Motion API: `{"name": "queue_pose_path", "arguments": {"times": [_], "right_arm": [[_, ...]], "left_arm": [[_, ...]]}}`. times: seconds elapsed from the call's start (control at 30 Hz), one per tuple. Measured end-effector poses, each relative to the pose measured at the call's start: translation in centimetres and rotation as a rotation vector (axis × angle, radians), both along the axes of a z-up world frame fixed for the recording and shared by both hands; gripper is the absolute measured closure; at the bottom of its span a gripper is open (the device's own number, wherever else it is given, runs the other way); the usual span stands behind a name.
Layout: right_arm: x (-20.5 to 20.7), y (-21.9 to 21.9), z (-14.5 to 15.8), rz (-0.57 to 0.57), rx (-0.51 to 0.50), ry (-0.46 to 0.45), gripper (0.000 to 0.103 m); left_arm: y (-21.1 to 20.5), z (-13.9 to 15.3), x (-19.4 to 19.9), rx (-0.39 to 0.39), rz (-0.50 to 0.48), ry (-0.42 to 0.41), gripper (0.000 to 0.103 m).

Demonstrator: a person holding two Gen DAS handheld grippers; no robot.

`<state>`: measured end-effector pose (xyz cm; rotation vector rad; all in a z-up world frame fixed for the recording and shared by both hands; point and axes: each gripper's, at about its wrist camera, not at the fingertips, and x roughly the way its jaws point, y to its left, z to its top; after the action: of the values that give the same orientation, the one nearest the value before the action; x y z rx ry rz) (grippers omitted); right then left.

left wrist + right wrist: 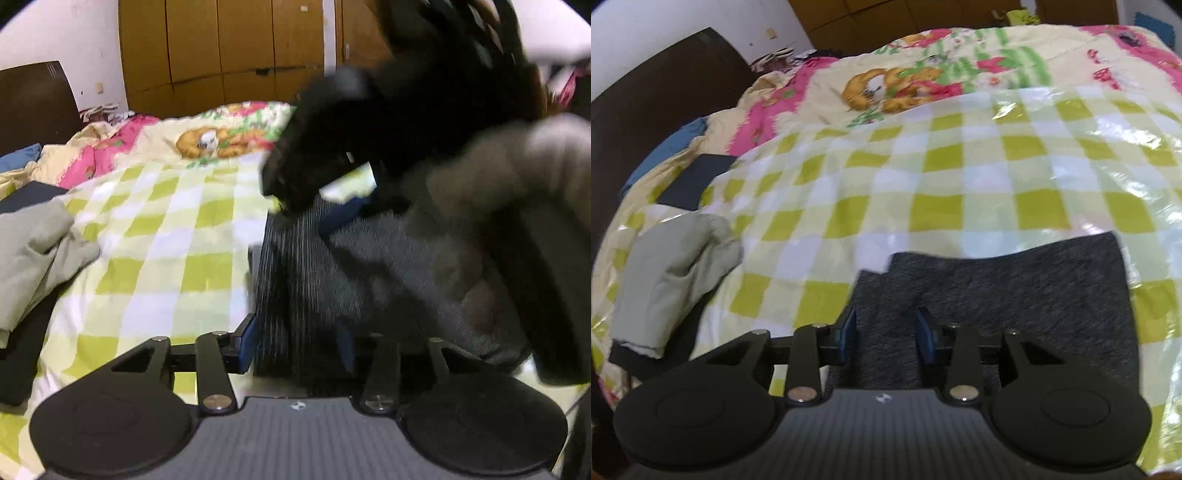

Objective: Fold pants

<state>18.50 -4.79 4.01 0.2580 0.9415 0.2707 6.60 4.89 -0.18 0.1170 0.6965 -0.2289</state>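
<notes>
Pants point(1015, 295) folded, flat on checked bed cover point(923, 184).
Right gripper point(888, 334) open just above near edge, pads clear; left gripper point(295, 343) open around blurred dark fabric.

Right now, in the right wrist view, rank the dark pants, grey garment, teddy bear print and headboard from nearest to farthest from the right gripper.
1. Dark pants: directly under the right gripper, between its open fingers.
2. Grey garment: left, on the checked cover.
3. Teddy bear print: ahead, on the quilt beyond the checks.
4. Headboard: far left, at the bed's end.
</notes>
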Motion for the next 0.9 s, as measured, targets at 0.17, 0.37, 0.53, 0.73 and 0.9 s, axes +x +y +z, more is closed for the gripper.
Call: {"name": "queue_pose_path", "arguments": {"times": [0.17,0.37,0.53,0.73,0.9], "right_arm": [[0.6,0.6,-1.2,0.014,-0.115,0.022,0.077],[0.2,-0.3,-0.8,0.029,-0.100,0.038,0.094],[1.4,1.4,-1.6,0.036,-0.167,0.085,0.088],[1.2,1.1,-1.3,0.034,-0.138,0.077,0.094],[0.2,0.5,1.7,0.038,-0.067,0.031,0.095]], "left_arm": [[0.1,-0.8,0.2,-0.029,-0.015,0.032,0.059],[0.3,-0.4,-0.3,-0.067,-0.035,0.010,0.070],[0.0,-1.2,0.2,-0.042,-0.020,0.027,0.070],[1.9,-0.5,0.1,-0.148,0.000,0.021,0.080],[3.5,1.9,-1.1,-0.227,0.022,-0.057,0.087]]}}
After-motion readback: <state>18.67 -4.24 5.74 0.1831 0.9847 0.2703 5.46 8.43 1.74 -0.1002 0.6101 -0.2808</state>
